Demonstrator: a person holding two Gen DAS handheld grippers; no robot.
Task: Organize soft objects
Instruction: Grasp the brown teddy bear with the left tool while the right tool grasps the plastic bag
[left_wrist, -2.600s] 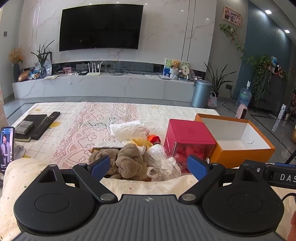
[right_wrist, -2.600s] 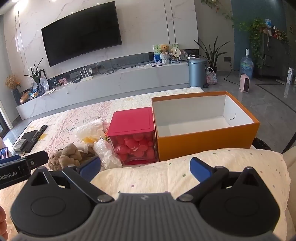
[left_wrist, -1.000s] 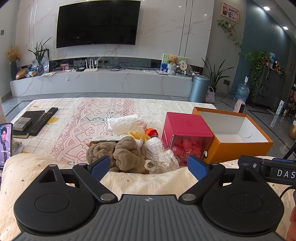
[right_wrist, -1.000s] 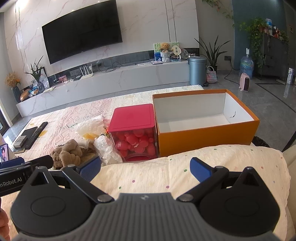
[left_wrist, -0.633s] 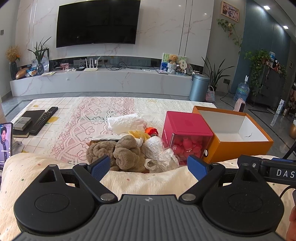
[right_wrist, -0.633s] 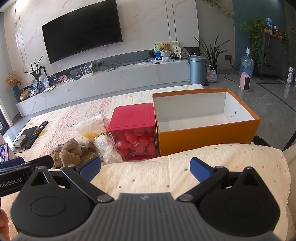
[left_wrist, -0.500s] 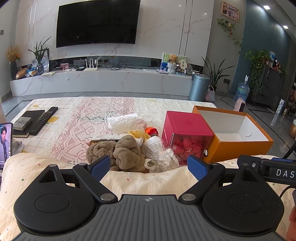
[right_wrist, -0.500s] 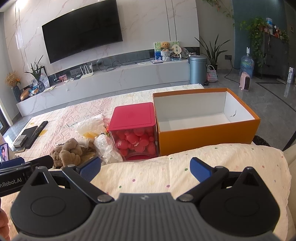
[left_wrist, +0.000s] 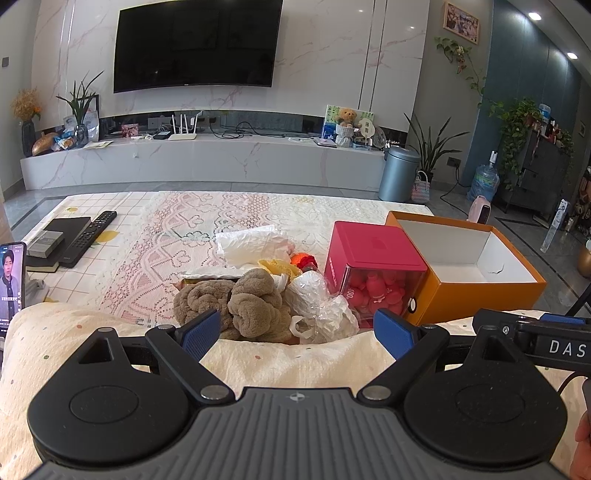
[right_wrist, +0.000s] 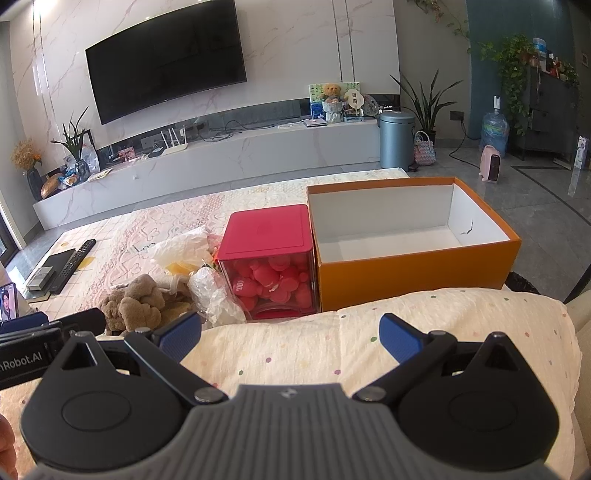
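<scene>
My left gripper (left_wrist: 297, 330) and right gripper (right_wrist: 290, 338) both gape wide, holding nothing, above a dotted cushion (right_wrist: 406, 325). The brown plush (left_wrist: 240, 301) lies just beyond, left of the red box (left_wrist: 373, 254) and open orange box (right_wrist: 417, 273).

The right gripper (left_wrist: 554, 345) body, seen from the left wrist, reads "DAS". The left gripper (right_wrist: 26, 360) body shows "nRobot.AI". The red-lidded clear box (right_wrist: 271, 266) bears "100"
</scene>
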